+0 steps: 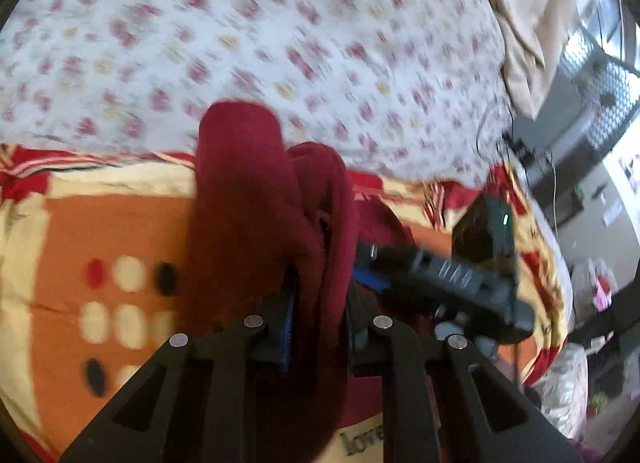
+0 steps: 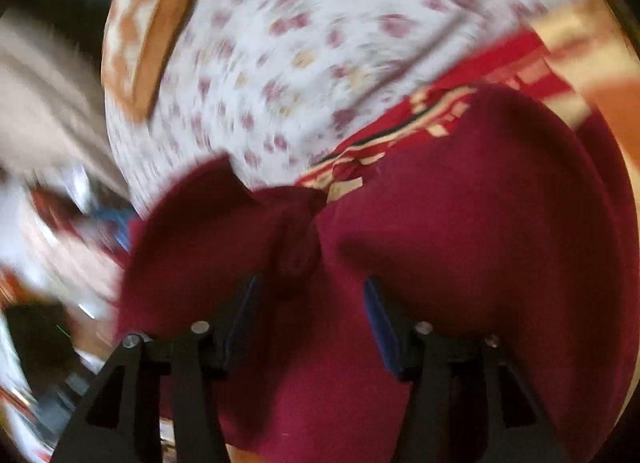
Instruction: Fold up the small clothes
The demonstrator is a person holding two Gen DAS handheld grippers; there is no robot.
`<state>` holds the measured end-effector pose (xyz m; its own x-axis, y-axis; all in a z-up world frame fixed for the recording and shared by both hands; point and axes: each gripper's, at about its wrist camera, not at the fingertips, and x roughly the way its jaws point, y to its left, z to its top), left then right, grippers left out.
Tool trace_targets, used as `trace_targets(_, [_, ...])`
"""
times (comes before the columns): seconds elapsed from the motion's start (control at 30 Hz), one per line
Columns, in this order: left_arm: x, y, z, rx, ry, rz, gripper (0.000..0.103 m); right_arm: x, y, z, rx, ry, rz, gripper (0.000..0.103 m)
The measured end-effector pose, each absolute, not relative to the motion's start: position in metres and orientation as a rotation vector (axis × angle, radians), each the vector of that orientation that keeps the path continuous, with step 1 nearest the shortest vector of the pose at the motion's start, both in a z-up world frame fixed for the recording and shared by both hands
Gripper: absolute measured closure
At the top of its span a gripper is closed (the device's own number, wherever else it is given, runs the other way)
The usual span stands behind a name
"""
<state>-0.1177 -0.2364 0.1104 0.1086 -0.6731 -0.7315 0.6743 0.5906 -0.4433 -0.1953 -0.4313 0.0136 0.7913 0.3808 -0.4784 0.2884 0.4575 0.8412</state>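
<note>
A dark red garment (image 1: 248, 203) is bunched between the blue-padded fingers of my left gripper (image 1: 320, 303), which is shut on it and holds it above the bed. The same red garment (image 2: 460, 215) fills the right wrist view. It drapes between the fingers of my right gripper (image 2: 312, 295), whose jaws stand apart with cloth between them. The right gripper's black body (image 1: 452, 275) shows in the left wrist view, just right of the cloth. Both views are blurred by motion.
Below lies an orange, red and cream patterned blanket (image 1: 100, 231). Behind it is a white floral bedsheet (image 1: 240, 43). An orange pillow (image 2: 148, 31) sits at the far edge. A beige cloth (image 1: 520, 3) and room clutter lie beyond the bed's right side.
</note>
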Motion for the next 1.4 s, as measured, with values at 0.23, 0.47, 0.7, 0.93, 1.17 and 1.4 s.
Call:
trace_targets(0.23, [-0.147, -0.271, 0.088, 0.127, 1.107, -1.012, 0.088, -0.213, -0.454, -0.007, 1.392, 0.529, 0.107, 0.043])
trace_targets(0.47, [-0.152, -0.236, 0.114, 0.0, 1.134, -1.156, 0.072, -0.209, -0.446, 0.006, 1.331, 0.488, 0.194, 0.019])
trace_targets(0.7, [-0.169, -0.194, 0.141, 0.049, 1.01, -1.179, 0.068, -0.21, -0.44, 0.011, 1.245, 0.535, 0.206, 0.018])
trace_targets(0.93, [-0.129, -0.157, 0.111, 0.004, 0.988, -0.929, 0.068, -0.188, -0.415, 0.024, 0.998, 0.715, 0.116, 0.018])
trace_targets(1.17, [-0.163, -0.203, 0.06, 0.173, 1.085, -1.013, 0.069, -0.18, -0.395, 0.03, 0.744, 0.762, 0.022, 0.079])
trace_targets(1.4, [-0.185, -0.229, 0.079, 0.139, 1.089, -1.147, 0.069, -0.208, -0.423, 0.082, 0.612, 0.709, -0.004, 0.085])
